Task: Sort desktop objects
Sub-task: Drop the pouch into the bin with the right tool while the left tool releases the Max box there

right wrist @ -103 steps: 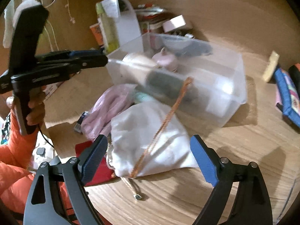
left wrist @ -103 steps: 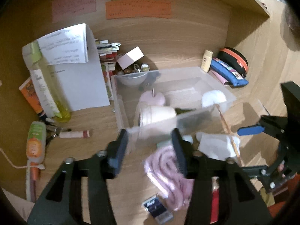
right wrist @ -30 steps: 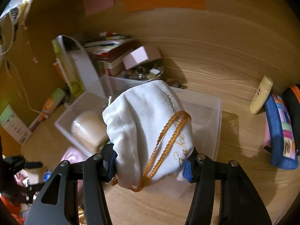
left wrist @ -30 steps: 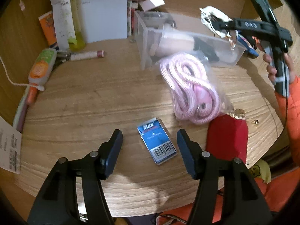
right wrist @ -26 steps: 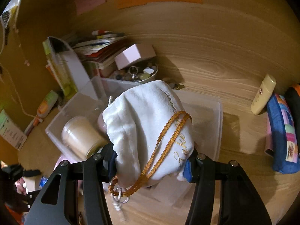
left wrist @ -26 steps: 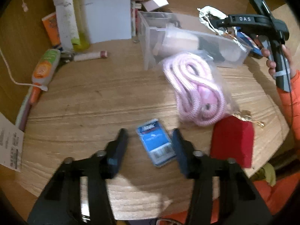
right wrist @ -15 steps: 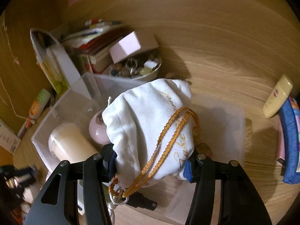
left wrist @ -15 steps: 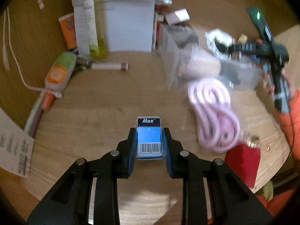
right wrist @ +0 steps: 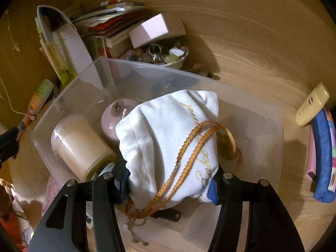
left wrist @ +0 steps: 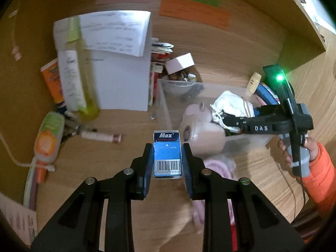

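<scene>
My left gripper (left wrist: 167,154) is shut on a small blue "Max" box (left wrist: 167,153) with a barcode and holds it above the desk, near the clear plastic bin (left wrist: 166,103). My right gripper (right wrist: 170,180) is shut on a white drawstring pouch (right wrist: 168,138) with a gold cord and holds it over the open bin (right wrist: 63,96). The right gripper with the pouch (left wrist: 229,107) also shows in the left wrist view. Inside the bin lie a cream jar (right wrist: 79,145) and a pink round object (right wrist: 113,117).
A pink rope bundle (left wrist: 216,168) lies on the desk below the left gripper. A lip balm (left wrist: 100,136), an orange-green tube (left wrist: 47,138) and a tall yellow-green bottle (left wrist: 77,73) sit left. A bowl of trinkets (right wrist: 161,56), a pink box (right wrist: 151,31), books, a cream tube (right wrist: 310,107) and a blue pencil case (right wrist: 323,157) surround the bin.
My left gripper closed on the blue box, lifted it off the desk and swung toward the bin. My right gripper carried the pouch forward and down over the bin.
</scene>
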{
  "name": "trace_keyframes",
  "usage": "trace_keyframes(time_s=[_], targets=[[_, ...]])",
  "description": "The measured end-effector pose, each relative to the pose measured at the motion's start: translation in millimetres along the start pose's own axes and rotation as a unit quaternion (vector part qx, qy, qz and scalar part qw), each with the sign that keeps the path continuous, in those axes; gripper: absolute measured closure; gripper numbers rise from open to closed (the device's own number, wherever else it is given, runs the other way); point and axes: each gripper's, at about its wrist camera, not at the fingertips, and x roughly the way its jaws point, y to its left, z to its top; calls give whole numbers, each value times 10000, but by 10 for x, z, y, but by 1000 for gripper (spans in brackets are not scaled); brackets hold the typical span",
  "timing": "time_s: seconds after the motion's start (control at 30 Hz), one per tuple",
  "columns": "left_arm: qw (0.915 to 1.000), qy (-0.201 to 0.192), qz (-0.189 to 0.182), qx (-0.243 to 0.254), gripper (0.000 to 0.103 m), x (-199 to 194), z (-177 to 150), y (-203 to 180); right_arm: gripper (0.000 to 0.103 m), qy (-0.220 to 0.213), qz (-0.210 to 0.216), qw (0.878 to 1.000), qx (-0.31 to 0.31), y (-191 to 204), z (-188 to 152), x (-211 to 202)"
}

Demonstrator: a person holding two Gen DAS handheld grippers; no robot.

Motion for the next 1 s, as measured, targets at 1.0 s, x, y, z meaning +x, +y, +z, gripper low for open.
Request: trace_keyframes(time_s=[1.0], targets=[[9974,382,-151,588,76,563,354,-433,17,-659,360,9961,-468,263,-789,-779]])
